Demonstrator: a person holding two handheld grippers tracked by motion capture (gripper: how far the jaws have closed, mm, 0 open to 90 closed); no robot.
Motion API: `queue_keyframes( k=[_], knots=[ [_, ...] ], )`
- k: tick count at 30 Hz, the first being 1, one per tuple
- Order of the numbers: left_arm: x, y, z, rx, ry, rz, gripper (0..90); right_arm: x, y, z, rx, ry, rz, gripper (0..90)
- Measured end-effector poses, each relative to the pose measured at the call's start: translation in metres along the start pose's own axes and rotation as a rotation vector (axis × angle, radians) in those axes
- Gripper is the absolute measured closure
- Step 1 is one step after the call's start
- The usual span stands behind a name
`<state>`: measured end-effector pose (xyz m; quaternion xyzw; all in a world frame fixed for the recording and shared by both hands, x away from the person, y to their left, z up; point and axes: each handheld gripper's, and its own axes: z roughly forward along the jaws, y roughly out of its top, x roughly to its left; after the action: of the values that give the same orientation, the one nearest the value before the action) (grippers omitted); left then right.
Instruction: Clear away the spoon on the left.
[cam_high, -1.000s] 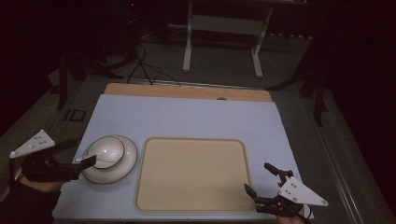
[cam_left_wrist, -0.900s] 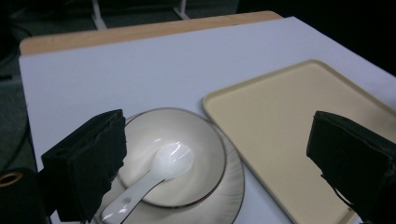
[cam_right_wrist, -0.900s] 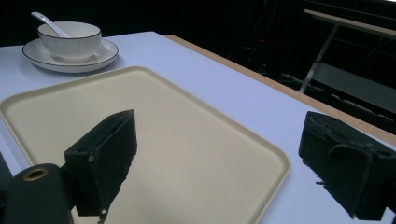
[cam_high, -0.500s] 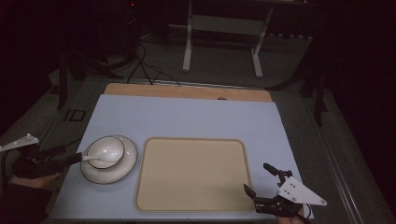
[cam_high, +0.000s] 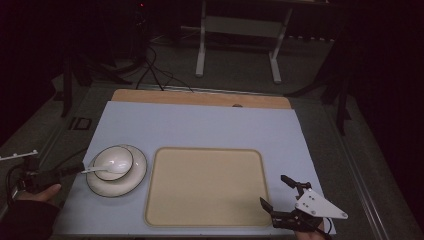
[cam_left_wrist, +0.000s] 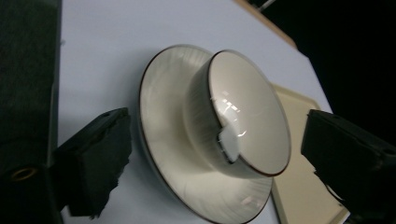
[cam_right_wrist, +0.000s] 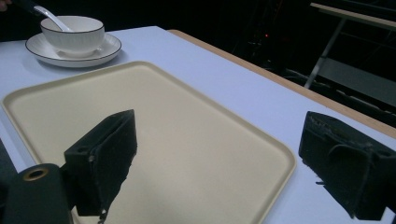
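Bowl (cam_high: 113, 162) on saucer (cam_high: 135, 176) at 9 o'clock of tray (cam_high: 205, 186), spoon (cam_high: 97, 169) inside; glazed, slick, brittle, likely ceramic; grab saucer rim. Left gripper (cam_high: 62, 172) and right gripper (cam_high: 278, 196) both wide open, empty

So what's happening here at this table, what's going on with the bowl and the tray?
A person holds a gripper in each hand at a light blue table. A white bowl sits on a plate at the left, with a white spoon resting in it, handle toward the left gripper. That gripper is open just off the table's left edge, gripping nothing. The right gripper hovers open at the near right corner of the empty beige tray.
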<state>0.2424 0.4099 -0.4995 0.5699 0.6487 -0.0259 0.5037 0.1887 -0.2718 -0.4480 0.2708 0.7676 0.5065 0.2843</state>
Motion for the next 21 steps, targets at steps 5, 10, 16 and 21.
queue_keyframes(
  k=[5,10,16,21],
  knots=[
    [0.002,-0.002,0.005,0.025,-0.018,-0.026,20.4,-0.001,0.000,0.000,0.001,-0.001,0.003,11.4],
    [0.005,-0.002,0.006,0.041,-0.041,-0.046,39.9,-0.001,0.000,0.000,0.001,-0.002,0.008,11.5],
    [0.007,-0.002,0.011,0.088,-0.079,-0.059,54.1,-0.001,-0.001,0.000,0.005,-0.004,0.011,11.5],
    [0.007,-0.001,0.012,0.105,-0.090,-0.066,65.3,-0.002,-0.001,0.000,0.007,-0.007,0.011,11.5]
  ],
)
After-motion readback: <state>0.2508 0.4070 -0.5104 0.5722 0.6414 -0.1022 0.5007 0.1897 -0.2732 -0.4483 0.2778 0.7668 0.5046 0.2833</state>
